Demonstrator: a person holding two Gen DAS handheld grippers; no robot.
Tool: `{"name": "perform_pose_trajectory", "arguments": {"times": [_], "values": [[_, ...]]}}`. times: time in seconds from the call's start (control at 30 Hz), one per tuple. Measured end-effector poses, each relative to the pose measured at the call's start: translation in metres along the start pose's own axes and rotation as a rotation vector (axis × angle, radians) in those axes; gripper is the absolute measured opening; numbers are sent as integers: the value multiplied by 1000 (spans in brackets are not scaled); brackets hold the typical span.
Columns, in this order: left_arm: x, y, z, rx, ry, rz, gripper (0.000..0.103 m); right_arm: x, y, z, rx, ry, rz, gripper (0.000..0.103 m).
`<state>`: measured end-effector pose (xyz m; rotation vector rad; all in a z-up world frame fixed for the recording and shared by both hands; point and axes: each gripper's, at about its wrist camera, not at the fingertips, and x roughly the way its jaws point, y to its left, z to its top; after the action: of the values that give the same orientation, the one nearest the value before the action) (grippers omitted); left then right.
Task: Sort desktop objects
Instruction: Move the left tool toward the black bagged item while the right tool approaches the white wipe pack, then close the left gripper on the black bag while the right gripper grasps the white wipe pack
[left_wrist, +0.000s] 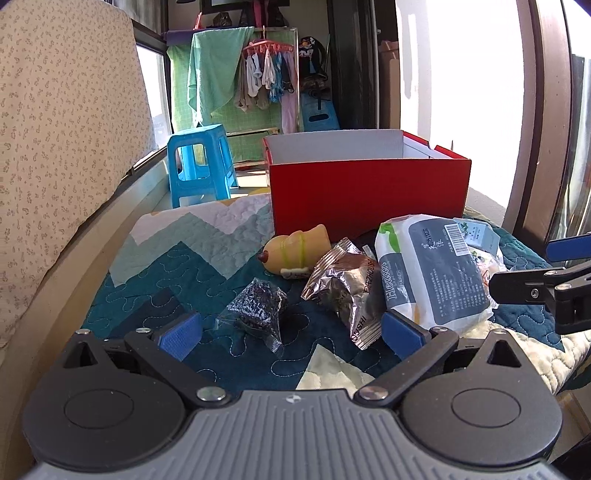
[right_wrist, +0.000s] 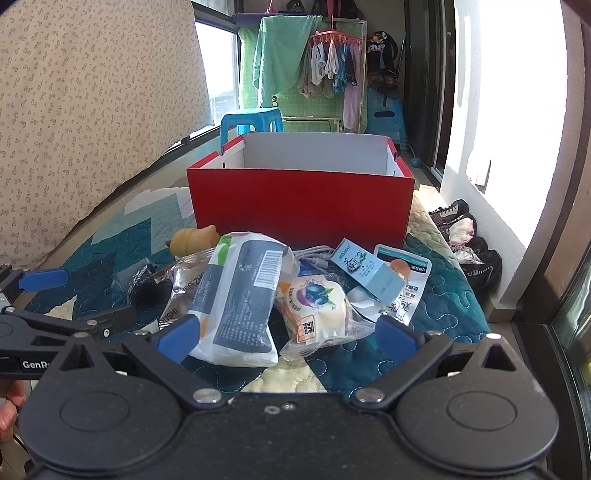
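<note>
Both tools gape wide and hold nothing: the left tool (left_wrist: 291, 332) near the black packet (left_wrist: 255, 310), the right tool (right_wrist: 288, 334) over the tissue pack (right_wrist: 240, 291) and bun (right_wrist: 319, 308). The clutter lies mid-quilt (left_wrist: 155, 258), just before the red box (right_wrist: 301, 201) at its far edge. The tissue pack looks light, soft and slippery-wrapped; pinching across its narrow middle seems best.

An open red box (right_wrist: 301, 199) with a white inside is stood upright on the quilt. Just before it a tissue pack (right_wrist: 240, 295), foil snack (left_wrist: 345, 286), yellow toy (left_wrist: 297, 249), bun packet (right_wrist: 317, 308) and small blue carton (right_wrist: 369, 275) are heaped.
</note>
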<state>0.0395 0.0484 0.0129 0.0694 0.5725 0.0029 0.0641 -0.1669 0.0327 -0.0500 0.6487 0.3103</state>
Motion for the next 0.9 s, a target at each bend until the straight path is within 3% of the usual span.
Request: {"name": "perform_pose_trajectory", "arguments": {"times": [0.27, 0.8, 0.9], "values": [[40, 35, 4, -45, 51, -23, 103, 22, 16, 12, -60, -2, 34, 100], [84, 40, -1, -27, 101, -44, 103, 43, 22, 10, -101, -8, 52, 99], [85, 39, -2, -24, 100, -61, 95, 43, 23, 11, -113, -14, 54, 98]]}}
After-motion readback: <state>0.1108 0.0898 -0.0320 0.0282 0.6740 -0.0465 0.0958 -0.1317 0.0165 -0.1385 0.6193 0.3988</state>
